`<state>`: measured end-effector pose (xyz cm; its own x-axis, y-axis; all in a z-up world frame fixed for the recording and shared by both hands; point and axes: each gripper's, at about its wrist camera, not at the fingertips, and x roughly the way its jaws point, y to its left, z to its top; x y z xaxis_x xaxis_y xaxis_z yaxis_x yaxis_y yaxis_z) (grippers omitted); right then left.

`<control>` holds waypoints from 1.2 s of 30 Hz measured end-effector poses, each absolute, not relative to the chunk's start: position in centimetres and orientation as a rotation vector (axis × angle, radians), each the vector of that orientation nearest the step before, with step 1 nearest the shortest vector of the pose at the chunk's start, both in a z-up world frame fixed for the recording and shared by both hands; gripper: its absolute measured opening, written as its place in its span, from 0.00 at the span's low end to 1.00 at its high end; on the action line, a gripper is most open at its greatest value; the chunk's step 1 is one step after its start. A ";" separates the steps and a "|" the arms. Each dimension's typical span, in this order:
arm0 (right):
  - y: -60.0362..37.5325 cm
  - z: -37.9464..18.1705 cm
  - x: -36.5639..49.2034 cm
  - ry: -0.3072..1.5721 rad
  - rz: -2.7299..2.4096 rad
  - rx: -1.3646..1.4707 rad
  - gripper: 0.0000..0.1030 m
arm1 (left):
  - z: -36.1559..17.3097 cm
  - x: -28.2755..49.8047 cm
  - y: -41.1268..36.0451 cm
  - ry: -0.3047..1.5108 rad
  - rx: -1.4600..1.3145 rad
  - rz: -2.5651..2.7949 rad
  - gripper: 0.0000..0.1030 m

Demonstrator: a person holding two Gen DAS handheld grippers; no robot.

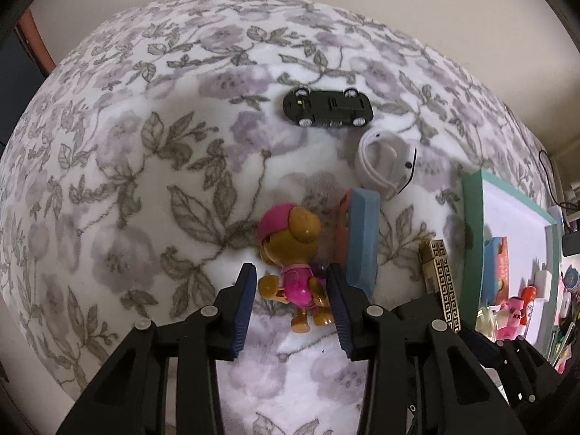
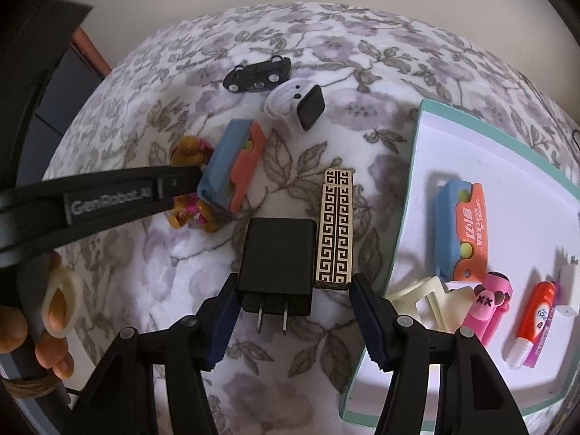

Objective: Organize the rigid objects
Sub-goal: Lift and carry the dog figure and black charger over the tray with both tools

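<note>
In the tray, blue-orange case.

puppy figure half hidden, tray cropped

The floral blanket looks soft and fuzzy. The pup figure is glossy plastic. The charger is matt black with 2 metal prongs.

Pink-and-tan toy pup; black charger; cream-and-black key-patterned bar; seemingly grey-lilac floral blanket.
</note>
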<state>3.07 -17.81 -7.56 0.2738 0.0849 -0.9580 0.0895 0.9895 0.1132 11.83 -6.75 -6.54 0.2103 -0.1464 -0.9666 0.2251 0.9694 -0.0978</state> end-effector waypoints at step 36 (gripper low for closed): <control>-18.9 -5.6 4.2 1.177 0.013 0.220 0.41 | -8.7 12.7 -5.8 1.378 -0.063 -0.238 0.40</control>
<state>4.20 -18.93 -5.61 0.3863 0.1250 -0.9139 0.1045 0.9785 0.1780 12.73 -5.75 -8.73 0.1716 -0.2040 -0.9638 0.1308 0.9744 -0.1829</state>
